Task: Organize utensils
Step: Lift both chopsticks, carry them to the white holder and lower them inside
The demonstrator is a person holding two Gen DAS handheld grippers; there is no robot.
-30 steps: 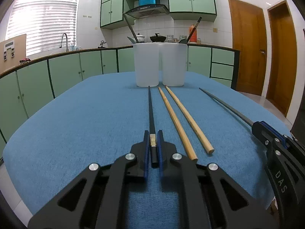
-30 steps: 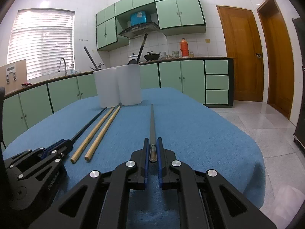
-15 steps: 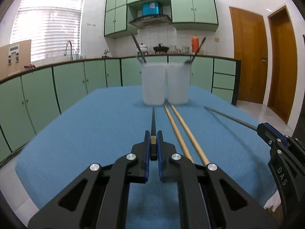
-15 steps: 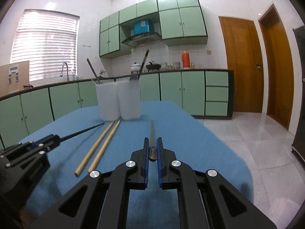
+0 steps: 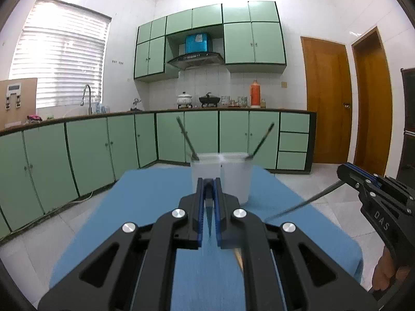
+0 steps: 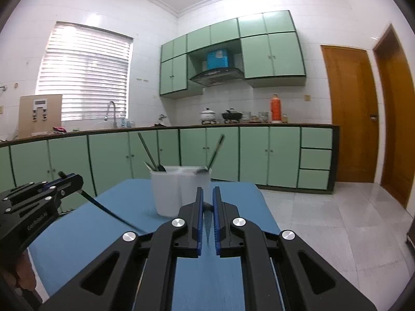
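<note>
My left gripper point(image 5: 208, 189) is shut on a black chopstick point(image 5: 209, 217), lifted off the blue table point(image 5: 145, 207) and hanging down between the fingers. It also shows in the right wrist view point(image 6: 111, 213). My right gripper point(image 6: 206, 198) is shut on a dark grey chopstick point(image 6: 207, 226), also lifted; it shows in the left wrist view point(image 5: 303, 203). Two white translucent cups point(image 5: 221, 176) stand side by side at the table's far end, each holding dark utensils point(image 6: 149, 153). A wooden chopstick point(image 5: 238, 258) peeks out under my left gripper.
Green kitchen cabinets point(image 5: 85, 153) and a counter run behind the table. Tiled floor point(image 6: 337, 215) lies to the right, with wooden doors point(image 5: 326, 101) beyond. The cups also show in the right wrist view point(image 6: 180, 189).
Both grippers have risen from the table, each lifting its chopstick. The chopsticks now tilt downward from the grippers. The two wooden chopsticks stayed on the table, now mostly hidden.
</note>
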